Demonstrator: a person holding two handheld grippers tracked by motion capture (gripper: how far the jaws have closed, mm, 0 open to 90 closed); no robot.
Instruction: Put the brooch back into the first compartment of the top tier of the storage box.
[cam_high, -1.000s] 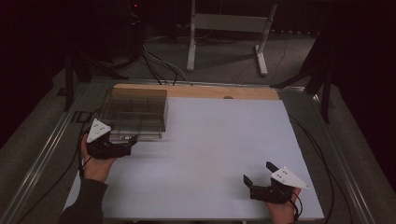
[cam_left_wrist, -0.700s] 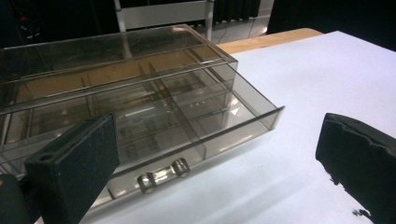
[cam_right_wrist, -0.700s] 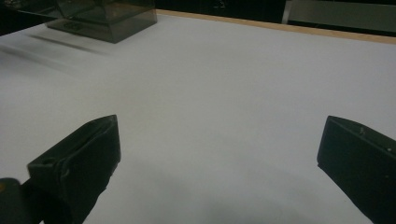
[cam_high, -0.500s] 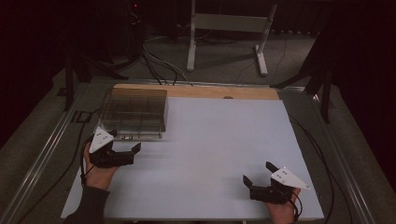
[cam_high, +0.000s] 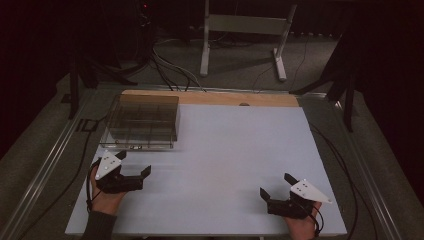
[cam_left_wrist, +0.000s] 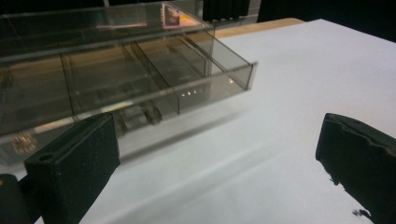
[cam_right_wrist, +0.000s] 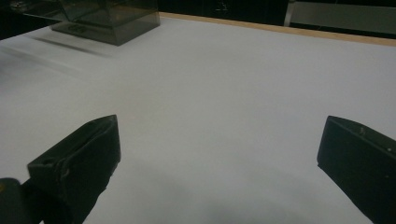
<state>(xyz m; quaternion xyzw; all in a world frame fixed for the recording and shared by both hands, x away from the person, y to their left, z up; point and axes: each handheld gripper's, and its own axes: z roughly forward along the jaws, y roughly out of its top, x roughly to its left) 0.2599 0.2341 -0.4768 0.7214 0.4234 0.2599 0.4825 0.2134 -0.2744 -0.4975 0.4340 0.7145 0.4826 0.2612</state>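
Clear smoky plastic compartment box (cam_high: 142, 121) sits on smooth white table (cam_high: 230, 150).

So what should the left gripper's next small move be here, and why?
Probably ease the left gripper forward toward the clear compartment box. Its jaws stand wide open with nothing between them, and the box sits just ahead on the white table.
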